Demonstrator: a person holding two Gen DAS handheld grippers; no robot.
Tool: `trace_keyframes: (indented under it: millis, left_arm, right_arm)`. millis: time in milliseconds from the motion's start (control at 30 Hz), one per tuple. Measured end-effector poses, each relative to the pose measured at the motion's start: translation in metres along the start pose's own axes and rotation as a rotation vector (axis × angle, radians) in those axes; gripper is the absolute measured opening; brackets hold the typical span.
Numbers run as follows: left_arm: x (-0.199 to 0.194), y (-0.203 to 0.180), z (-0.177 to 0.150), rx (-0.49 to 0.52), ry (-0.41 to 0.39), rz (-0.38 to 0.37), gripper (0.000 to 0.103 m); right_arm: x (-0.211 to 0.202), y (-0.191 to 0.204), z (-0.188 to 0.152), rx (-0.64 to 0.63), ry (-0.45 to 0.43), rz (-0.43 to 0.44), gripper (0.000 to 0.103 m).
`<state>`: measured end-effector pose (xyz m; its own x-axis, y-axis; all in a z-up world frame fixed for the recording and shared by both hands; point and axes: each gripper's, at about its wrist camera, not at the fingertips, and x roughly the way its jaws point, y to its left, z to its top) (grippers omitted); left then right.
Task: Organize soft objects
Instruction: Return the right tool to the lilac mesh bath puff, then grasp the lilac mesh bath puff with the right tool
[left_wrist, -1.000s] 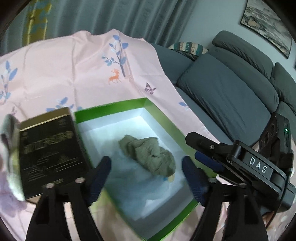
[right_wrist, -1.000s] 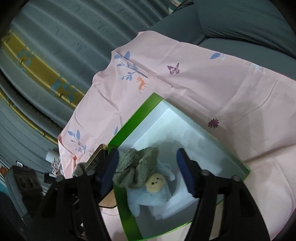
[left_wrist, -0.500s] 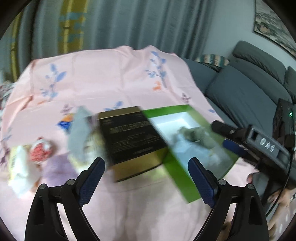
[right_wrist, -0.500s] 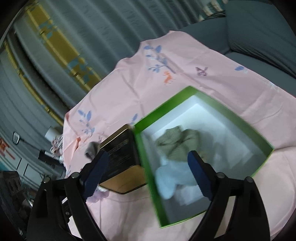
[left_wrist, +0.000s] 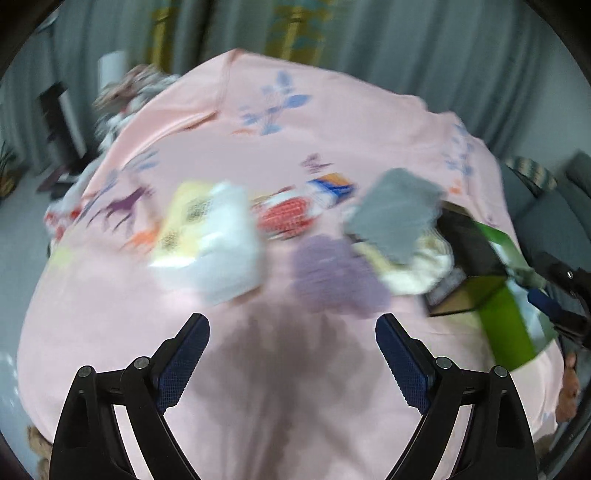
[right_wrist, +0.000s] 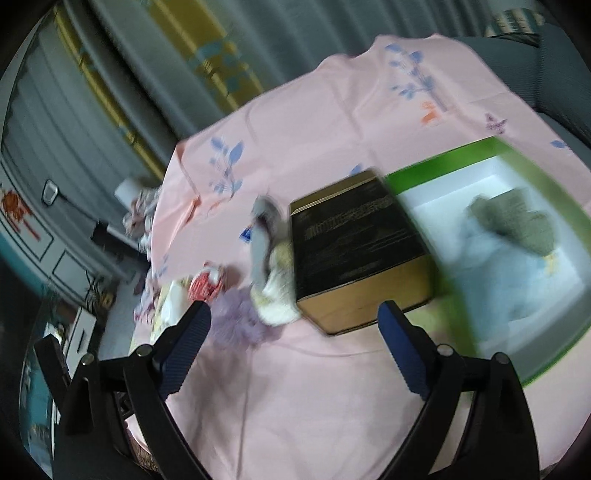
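Note:
In the blurred left wrist view, my left gripper (left_wrist: 291, 354) is open and empty over bare pink cloth. Beyond it lie a white-and-yellow soft item (left_wrist: 210, 243), a red one (left_wrist: 286, 218), a purple fluffy one (left_wrist: 336, 277) and a grey cloth (left_wrist: 397, 218) on a cream plush (left_wrist: 417, 269). My right gripper (right_wrist: 295, 347) hangs above the cloth with its jaws opening and nothing between them. The green box (right_wrist: 443, 162) on the right holds an olive cloth (right_wrist: 517, 221) and a pale blue plush (right_wrist: 495, 273). The purple item (right_wrist: 236, 317) sits near the right gripper's left finger.
A black-and-gold box (right_wrist: 354, 236) stands against the green box's left side. The pink tablecloth (left_wrist: 258, 147) covers the table. Grey curtains hang behind it, a grey sofa (right_wrist: 561, 48) is at the right, and a cabinet (right_wrist: 44, 236) stands beyond the table's left end.
Both views have swung left, away from the green box and toward the loose soft items. Both pairs of jaws stand wider than a second ago, and the olive cloth and blue plush stay in the box.

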<state>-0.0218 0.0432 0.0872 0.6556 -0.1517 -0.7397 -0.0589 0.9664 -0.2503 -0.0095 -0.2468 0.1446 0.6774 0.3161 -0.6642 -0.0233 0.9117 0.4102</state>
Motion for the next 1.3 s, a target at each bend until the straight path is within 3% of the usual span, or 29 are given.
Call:
trace_keyframes:
  millis: [200, 333, 467, 533, 600, 667, 767, 933, 1133, 1200, 1300]
  left_arm:
    - [0.026, 0.054, -0.020, -0.127, 0.044, 0.001, 0.092]
    - [0.027, 0.063, -0.024, -0.112, 0.038, 0.043, 0.092]
    - [0.026, 0.070, -0.025, -0.118, 0.031, 0.048, 0.092]
    - [0.027, 0.075, -0.025, -0.127, 0.038, 0.039, 0.092]
    - [0.026, 0.079, -0.024, -0.137, 0.038, 0.035, 0.092]
    - [0.025, 0.081, -0.023, -0.146, 0.034, 0.034, 0.092]
    - [0.024, 0.084, -0.021, -0.160, 0.030, 0.018, 0.092]
    - [0.021, 0.081, -0.021, -0.150, 0.023, 0.018, 0.092]
    - [0.016, 0.076, -0.023, -0.129, 0.003, 0.016, 0.092]
    - [0.016, 0.075, -0.024, -0.117, 0.001, 0.021, 0.092]
    - [0.015, 0.073, -0.025, -0.100, -0.005, 0.028, 0.092]
  right_arm:
    - [0.061, 0.053, -0.024, -0.100, 0.105, -0.009, 0.090]
    - [0.111, 0.077, -0.035, -0.112, 0.185, -0.032, 0.085]
    - [0.157, 0.093, -0.042, -0.136, 0.204, -0.137, 0.075]
    - [0.172, 0.096, -0.044, -0.148, 0.207, -0.172, 0.064]
    - [0.186, 0.097, -0.046, -0.170, 0.210, -0.205, 0.039]
    - [0.184, 0.100, -0.046, -0.222, 0.183, -0.230, 0.023]
    - [0.172, 0.102, -0.046, -0.249, 0.191, -0.181, 0.016]
    - [0.130, 0.112, -0.059, -0.272, 0.265, -0.010, 0.016]
    - [0.103, 0.123, -0.086, -0.360, 0.355, 0.060, 0.023]
    - [0.104, 0.121, -0.095, -0.373, 0.399, 0.052, 0.040]
    - [0.106, 0.112, -0.095, -0.338, 0.407, 0.003, 0.055]
